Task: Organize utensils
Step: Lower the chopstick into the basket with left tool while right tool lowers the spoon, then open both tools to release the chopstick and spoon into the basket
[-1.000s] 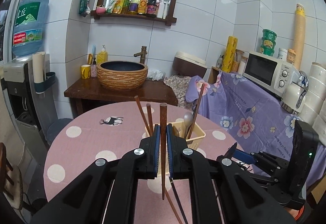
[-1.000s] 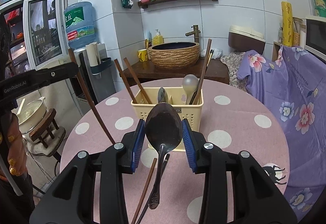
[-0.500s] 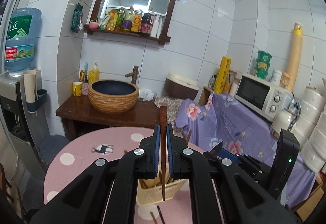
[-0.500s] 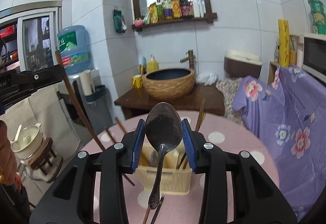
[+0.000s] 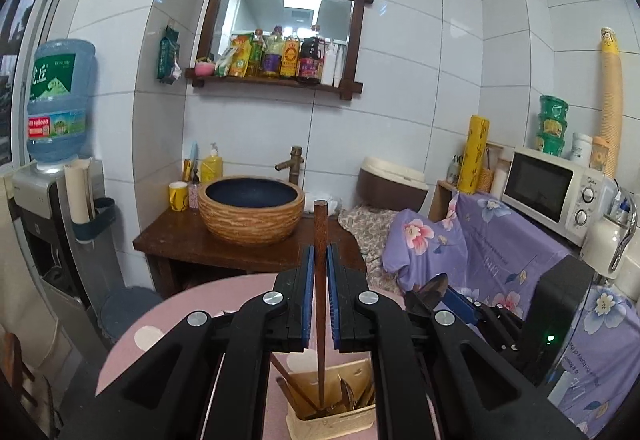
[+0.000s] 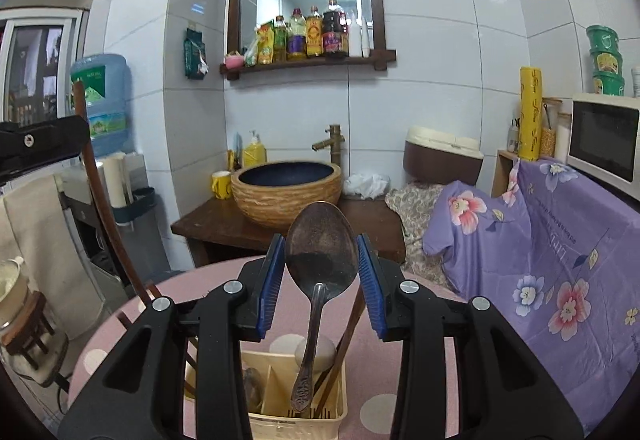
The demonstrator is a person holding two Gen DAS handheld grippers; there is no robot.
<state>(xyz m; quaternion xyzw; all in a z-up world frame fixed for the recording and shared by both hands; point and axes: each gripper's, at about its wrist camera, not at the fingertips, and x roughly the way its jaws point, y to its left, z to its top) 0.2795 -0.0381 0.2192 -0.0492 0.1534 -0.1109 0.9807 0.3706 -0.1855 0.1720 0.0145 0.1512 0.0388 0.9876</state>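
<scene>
Low in both frames, over the caddy [image 6: 296, 400], left gripper [image 5: 318, 304] clenching a chopstick [image 5: 320, 280] and right gripper [image 6: 322, 280] grasping a spoon [image 6: 320, 260] should lower straight, releasing only once tips sit inside compartments.

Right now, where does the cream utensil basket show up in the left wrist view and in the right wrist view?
Left wrist: utensil basket at bottom centre, below the chopstick in the left claw.
Right wrist: utensil basket at bottom centre, under the spoon in the right claw.
Shared landmark: woven sink basin.
</scene>
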